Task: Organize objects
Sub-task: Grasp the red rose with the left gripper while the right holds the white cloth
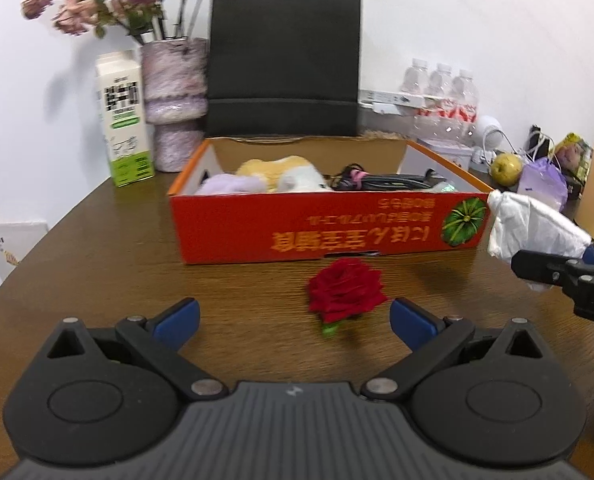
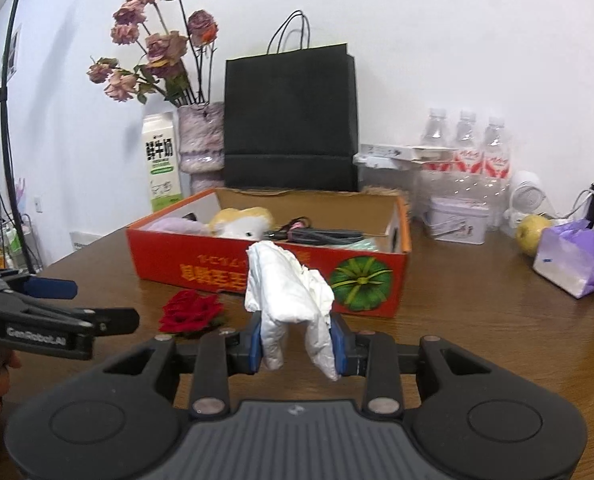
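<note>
wooden table [image 1: 97, 240] | red rose [image 1: 345, 290] just ahead of spread left gripper [image 1: 295, 318] | right gripper [image 2: 297, 346] pinching white bag [image 2: 287, 292]

We see our right gripper [image 2: 297, 344] clamped on a crumpled white tissue [image 2: 289, 300], before the red box [image 2: 201, 264]; a red rose [image 2: 191, 312] lies on the desk [image 2: 477, 328].

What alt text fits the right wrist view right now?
The right tool grips a crumpled white plastic bag above the brown wooden table, facing the open red cardboard box. A red fabric rose lies before the box; the open left tool enters from the left.
</note>
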Motion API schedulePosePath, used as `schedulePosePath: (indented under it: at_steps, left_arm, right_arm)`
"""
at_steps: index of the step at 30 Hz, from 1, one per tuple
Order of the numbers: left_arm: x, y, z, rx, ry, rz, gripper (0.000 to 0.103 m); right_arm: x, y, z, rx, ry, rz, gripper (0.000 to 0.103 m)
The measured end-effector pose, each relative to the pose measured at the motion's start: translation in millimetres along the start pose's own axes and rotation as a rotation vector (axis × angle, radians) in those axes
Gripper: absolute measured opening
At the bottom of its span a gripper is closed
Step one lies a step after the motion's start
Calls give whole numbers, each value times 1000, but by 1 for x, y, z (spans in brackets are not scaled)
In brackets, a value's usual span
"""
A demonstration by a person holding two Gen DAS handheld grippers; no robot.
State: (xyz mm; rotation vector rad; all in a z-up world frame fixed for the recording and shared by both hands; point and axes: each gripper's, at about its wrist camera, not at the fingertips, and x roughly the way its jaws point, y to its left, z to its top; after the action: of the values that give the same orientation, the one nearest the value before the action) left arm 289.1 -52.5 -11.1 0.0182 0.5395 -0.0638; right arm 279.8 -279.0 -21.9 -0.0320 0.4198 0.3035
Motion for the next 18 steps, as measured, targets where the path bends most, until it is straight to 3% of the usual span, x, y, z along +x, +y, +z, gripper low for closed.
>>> schedulePosePath:
  at_steps: [6, 10, 18]
  left_arm:
    - [14, -22, 5, 8, 16, 0, 103]
    - [25, -31, 9, 11, 19, 49, 103]
    - [47, -35, 14, -17, 52, 74, 103]
  right_arm:
    - [-5, -19, 0, -2, -9, -23, 32]
    - [-5, -29, -3, -3, 6, -58, 32]
    - [-9, -47, -4, 18, -2, -89, 32]
